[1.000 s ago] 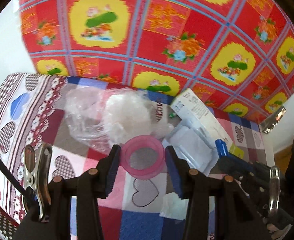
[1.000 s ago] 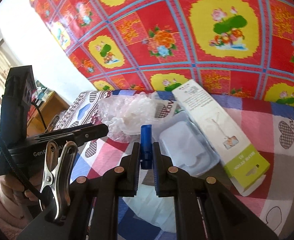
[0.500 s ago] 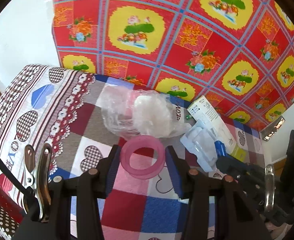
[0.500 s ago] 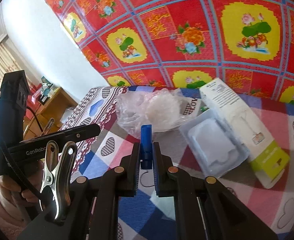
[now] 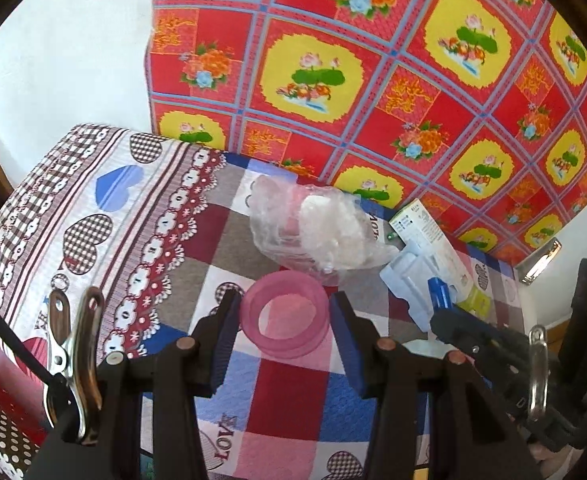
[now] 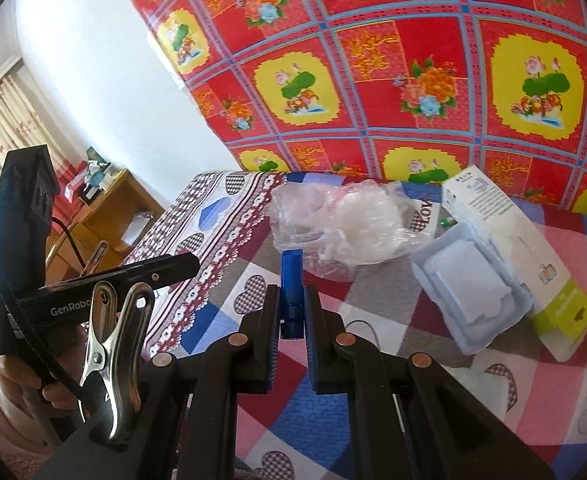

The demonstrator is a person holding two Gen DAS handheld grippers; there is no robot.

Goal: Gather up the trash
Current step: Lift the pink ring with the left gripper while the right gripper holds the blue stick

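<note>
Both grippers have pulled back from the pile: left gripper (image 5: 285, 316) half-open, clamped on the pink ring (image 5: 285, 314); right gripper (image 6: 291, 312) nearly closed, pinching the blue piece (image 6: 292, 292). Two items collected; crumpled plastic bag (image 6: 341, 236), clear tray (image 6: 469, 292) and cardboard box (image 6: 505, 232) still lie on the patchwork quilt (image 6: 373, 380), no bin visible.

Your path stays open over the patchwork worktop (image 5: 285, 408) near you; ahead, the crumpled plastic bag (image 6: 341, 228), blister tray (image 6: 469, 292) and carton (image 6: 517, 240) obstruct it.
</note>
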